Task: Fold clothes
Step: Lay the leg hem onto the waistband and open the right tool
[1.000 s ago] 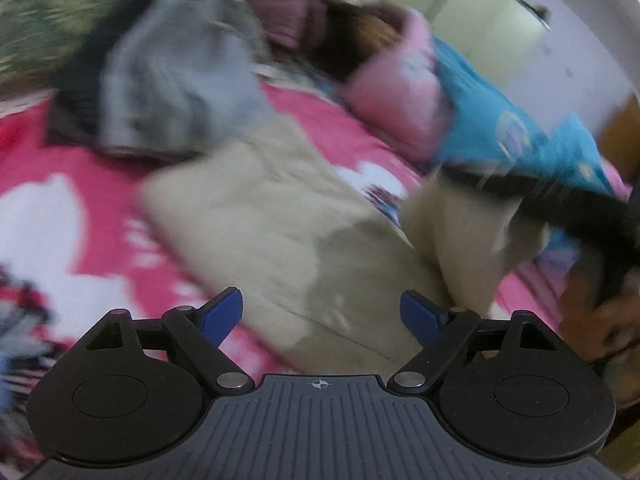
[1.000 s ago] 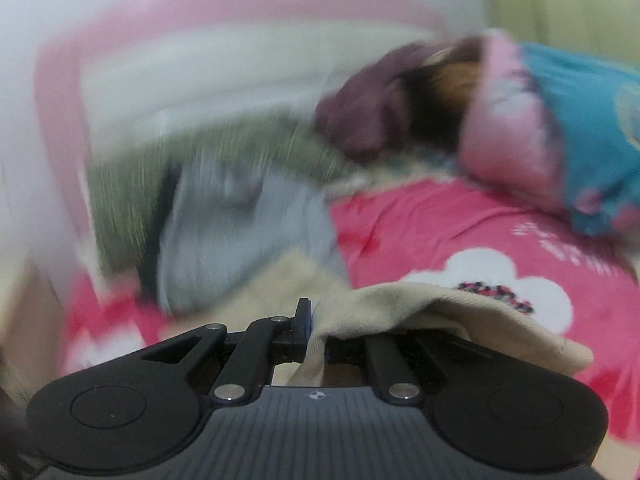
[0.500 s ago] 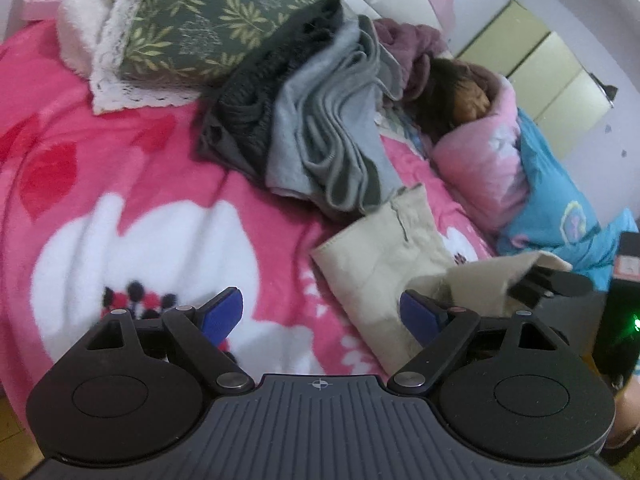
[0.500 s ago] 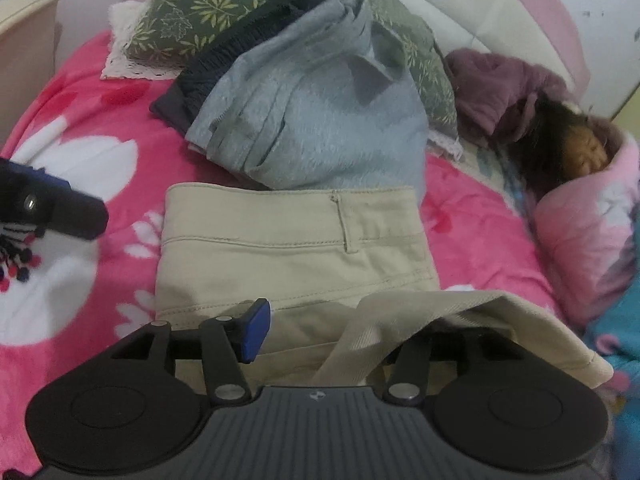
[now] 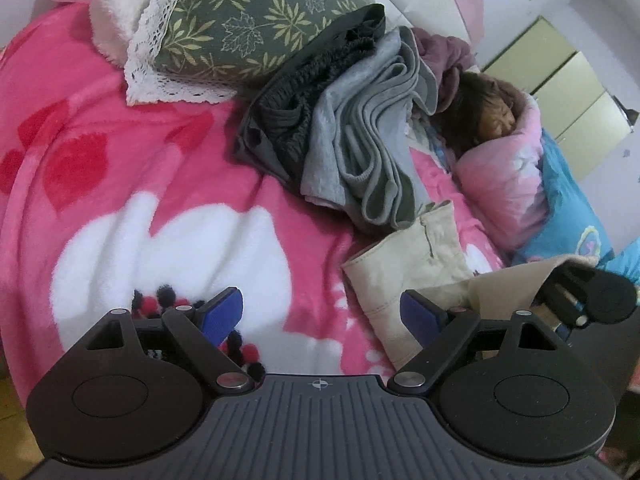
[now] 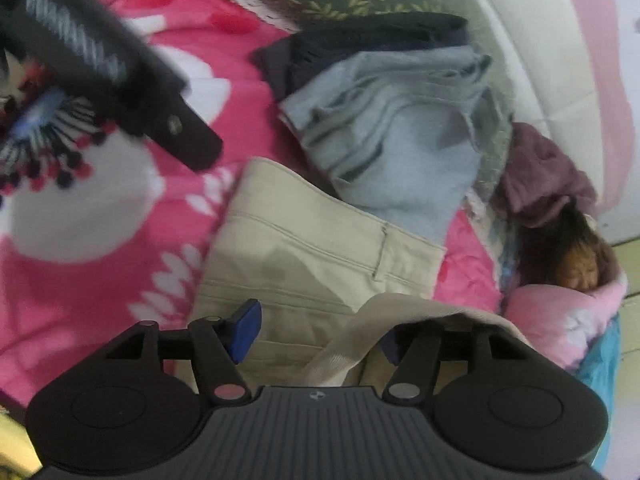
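Beige trousers (image 6: 304,248) lie folded on the pink blanket (image 5: 120,184), just in front of a pile of folded clothes. My right gripper (image 6: 320,336) is open over their near edge. A loose beige flap (image 6: 400,308) drapes over its right finger and hides that pad; the left pad (image 6: 246,326) is bare. My left gripper (image 5: 322,312) is open and holds nothing. It hovers over the blanket to the left of the trousers (image 5: 408,264). The left wrist view shows the right gripper (image 5: 592,300) under the flap at the far right.
Behind the trousers, a grey garment (image 5: 368,160) lies on a dark one (image 5: 296,120), against a green leaf-print pillow (image 5: 248,20). A person (image 5: 492,116) lies wrapped in pink and blue bedding (image 5: 508,184) at the right. A purple cloth (image 6: 540,172) lies by the headboard.
My right gripper, shut on the beige flap a second ago, has opened, and the flap now rests over its right finger. The left gripper has drawn back to the left, off the trousers.
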Available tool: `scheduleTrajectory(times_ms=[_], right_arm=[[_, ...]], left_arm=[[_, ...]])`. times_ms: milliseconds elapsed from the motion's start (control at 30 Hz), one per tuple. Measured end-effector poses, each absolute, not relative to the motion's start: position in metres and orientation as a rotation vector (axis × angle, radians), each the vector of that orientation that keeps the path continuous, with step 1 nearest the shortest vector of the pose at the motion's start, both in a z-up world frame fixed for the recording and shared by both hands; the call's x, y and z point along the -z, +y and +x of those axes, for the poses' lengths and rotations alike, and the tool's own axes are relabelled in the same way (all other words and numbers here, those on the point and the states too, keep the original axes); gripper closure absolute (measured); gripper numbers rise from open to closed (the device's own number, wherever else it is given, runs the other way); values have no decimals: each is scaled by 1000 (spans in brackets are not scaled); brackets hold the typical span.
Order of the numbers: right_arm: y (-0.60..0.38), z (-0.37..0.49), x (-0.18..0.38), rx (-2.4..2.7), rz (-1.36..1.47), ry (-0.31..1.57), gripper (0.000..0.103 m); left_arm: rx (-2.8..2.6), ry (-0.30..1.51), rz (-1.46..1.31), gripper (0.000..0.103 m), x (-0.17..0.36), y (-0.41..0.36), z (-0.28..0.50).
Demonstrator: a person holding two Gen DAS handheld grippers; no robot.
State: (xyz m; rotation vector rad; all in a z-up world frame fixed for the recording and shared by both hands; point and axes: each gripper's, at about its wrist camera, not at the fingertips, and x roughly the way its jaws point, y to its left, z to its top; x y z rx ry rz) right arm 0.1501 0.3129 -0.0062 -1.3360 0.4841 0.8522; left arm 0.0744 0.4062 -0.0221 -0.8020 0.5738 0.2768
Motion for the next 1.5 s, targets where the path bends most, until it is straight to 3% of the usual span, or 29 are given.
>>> scheduleTrajectory(times_ms=[100, 200, 300, 367, 433, 633, 800, 933, 1100, 1233, 1367, 1500], right_arm=[[316, 154, -4, -857, -1338, 517, 40], [318, 157, -10, -864, -1372, 537, 32], [325, 156, -10, -890, -1458, 565, 22], [333, 158, -9, -931, -1531, 616, 3], [340, 158, -14, -962, -1592, 628, 0], [345, 177, -58, -916, -1491, 589, 0], [274, 196, -103, -890, -1094, 601, 0], [163, 211, -109, -825, -726, 711, 0], [-15, 227, -61, -651, -17, 929, 4], [-113, 223, -1, -499, 385, 1035, 21], [-144, 221, 39, -472, 576, 1078, 31], [-146, 226, 58, -515, 659, 1075, 30]], left_arm=[[-282, 574, -815, 16, 23, 406, 76], [-284, 570, -827, 16, 23, 407, 76], [-284, 572, -825, 16, 23, 405, 78], [-284, 577, -823, 16, 23, 404, 79], [-284, 581, -820, 16, 23, 402, 81], [-284, 585, -812, 16, 23, 399, 84], [-258, 588, -794, 16, 22, 392, 86], [-251, 594, -782, 16, 22, 387, 89], [-246, 594, -786, 16, 22, 383, 94], [-248, 602, -771, 16, 24, 375, 100], [-260, 607, -735, 15, 25, 368, 106], [-274, 602, -714, 15, 26, 363, 111]])
